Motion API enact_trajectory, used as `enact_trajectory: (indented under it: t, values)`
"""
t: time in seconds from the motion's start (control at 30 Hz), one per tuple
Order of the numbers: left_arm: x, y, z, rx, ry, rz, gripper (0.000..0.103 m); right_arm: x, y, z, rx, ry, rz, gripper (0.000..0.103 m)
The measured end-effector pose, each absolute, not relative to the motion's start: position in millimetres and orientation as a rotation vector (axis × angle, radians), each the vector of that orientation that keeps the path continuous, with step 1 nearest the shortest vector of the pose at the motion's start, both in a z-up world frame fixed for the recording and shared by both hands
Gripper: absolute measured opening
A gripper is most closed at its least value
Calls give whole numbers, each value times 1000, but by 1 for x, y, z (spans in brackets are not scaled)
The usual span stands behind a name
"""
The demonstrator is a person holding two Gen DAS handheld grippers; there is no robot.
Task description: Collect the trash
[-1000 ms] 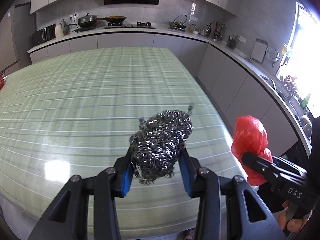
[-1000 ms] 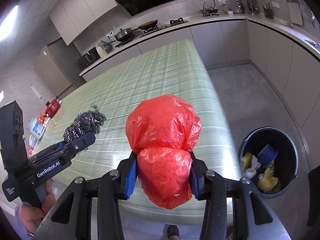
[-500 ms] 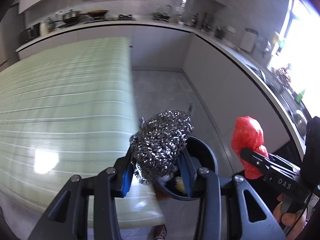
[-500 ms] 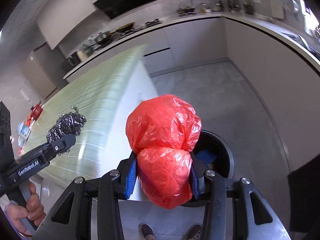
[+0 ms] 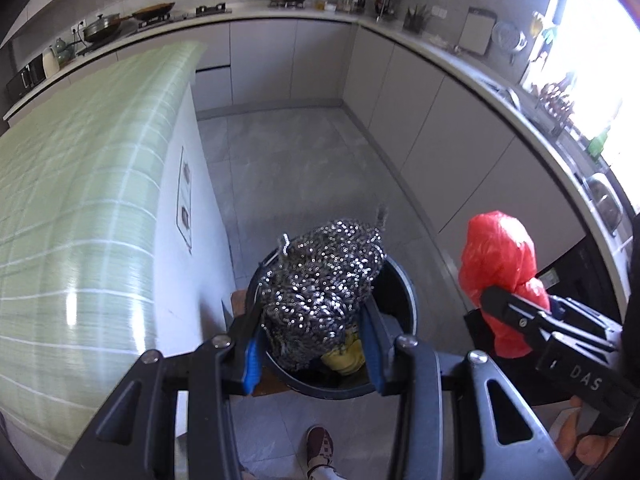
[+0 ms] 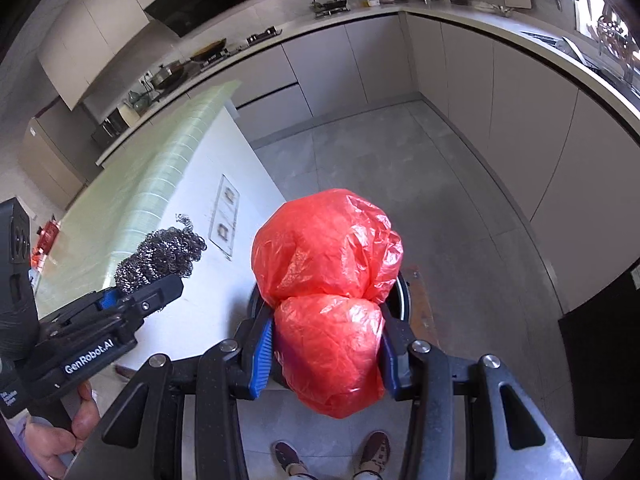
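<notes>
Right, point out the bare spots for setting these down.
The green striped tabletop looks bare nearly throughout. The grey floor between the island and cabinets is open. Crowded: the bin, already holding trash, and the back counter.

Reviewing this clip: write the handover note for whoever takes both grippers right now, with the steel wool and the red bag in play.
Left gripper: shut on the steel wool scourer, held over the dark trash bin.
Right gripper: shut on the red plastic bag, also above the bin's opening.
Bin stands on the floor beside the green-topped island; yellow scraps already lie inside.
Done: both items carried to the bin.
Left: release both so they drop in, probably one at a time.
</notes>
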State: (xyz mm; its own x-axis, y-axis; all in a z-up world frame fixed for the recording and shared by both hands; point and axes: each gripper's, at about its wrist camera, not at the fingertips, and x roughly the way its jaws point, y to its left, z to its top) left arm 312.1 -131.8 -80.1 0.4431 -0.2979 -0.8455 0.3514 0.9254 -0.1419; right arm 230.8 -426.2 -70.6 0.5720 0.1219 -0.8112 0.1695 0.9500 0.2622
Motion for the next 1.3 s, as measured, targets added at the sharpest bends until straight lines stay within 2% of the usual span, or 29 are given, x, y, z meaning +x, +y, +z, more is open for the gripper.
enact_trajectory:
  t: [0.4,0.47,0.5,0.53,0.57,0.67,1.03,1.3]
  values:
    - [329,-148,-130,94,1146,-298,47,280,-427,-131,330,1081,65,47]
    - [335,-154,-135,93,1160,-288,51,286,-428,-140,331,1099,88,51]
    - [339,-157,-138,94,1167,-280,54,289,-428,-146,325,1116,88,62]
    - [341,-158,-141,95,1172,-276,62,292,-429,-151,312,1126,78,73]
    - [345,-161,-146,100,1177,-270,68,292,-430,-154,304,1129,70,74]
    - [350,-170,-151,117,1178,-262,69,287,-440,-155,322,1099,32,74]
    - [336,-171,-94,81,1082,-254,69,280,-461,-131,351,1039,-6,74]
    - [290,-148,-37,49,996,-246,69,249,-437,-105,331,1030,70,74]
